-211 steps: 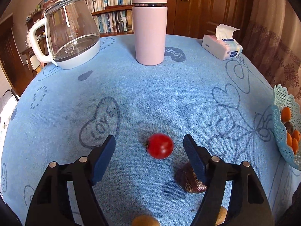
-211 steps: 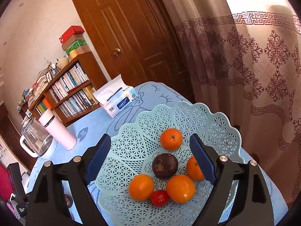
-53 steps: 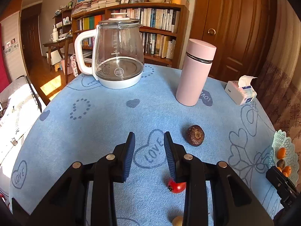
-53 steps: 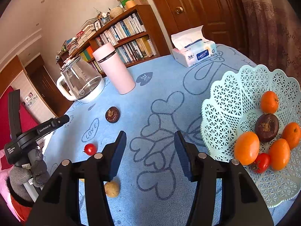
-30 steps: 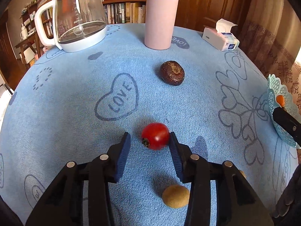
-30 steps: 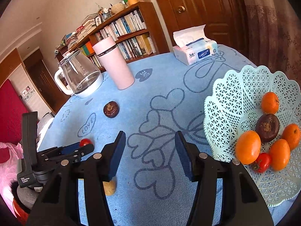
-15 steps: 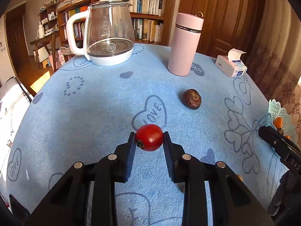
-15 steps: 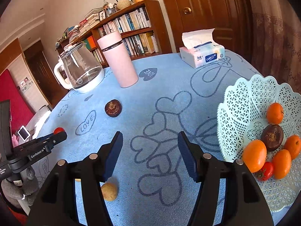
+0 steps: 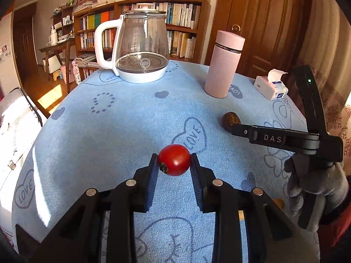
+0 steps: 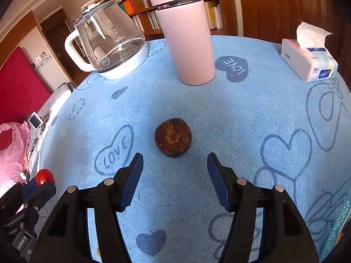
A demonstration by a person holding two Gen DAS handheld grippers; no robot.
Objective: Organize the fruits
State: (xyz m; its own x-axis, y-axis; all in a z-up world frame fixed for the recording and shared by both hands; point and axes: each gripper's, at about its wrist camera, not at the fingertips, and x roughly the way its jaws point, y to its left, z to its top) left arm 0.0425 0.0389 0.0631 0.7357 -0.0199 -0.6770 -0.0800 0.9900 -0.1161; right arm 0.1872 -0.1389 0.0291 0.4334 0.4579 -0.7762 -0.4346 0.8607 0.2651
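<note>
My left gripper [image 9: 174, 162] is shut on a red tomato [image 9: 174, 160] and holds it above the blue tablecloth; it also shows at the far left of the right wrist view [image 10: 45, 178]. A dark brown round fruit [image 10: 173, 137] lies on the cloth just ahead of my right gripper [image 10: 174, 161], which is open and empty. In the left wrist view the same fruit [image 9: 229, 119] sits partly behind the right gripper's black body. A small brown fruit [image 9: 278, 202] peeks out low on the right.
A glass kettle [image 9: 140, 50], a pink flask [image 9: 223, 65] and a tissue box [image 9: 272, 87] stand at the back of the round table [image 9: 98, 131]. A bookshelf and wooden door lie behind. The table edge drops off on the left.
My left gripper has lifted the tomato higher and turned left. My right gripper has moved in close to the dark fruit and opened wider; the basket has left its view.
</note>
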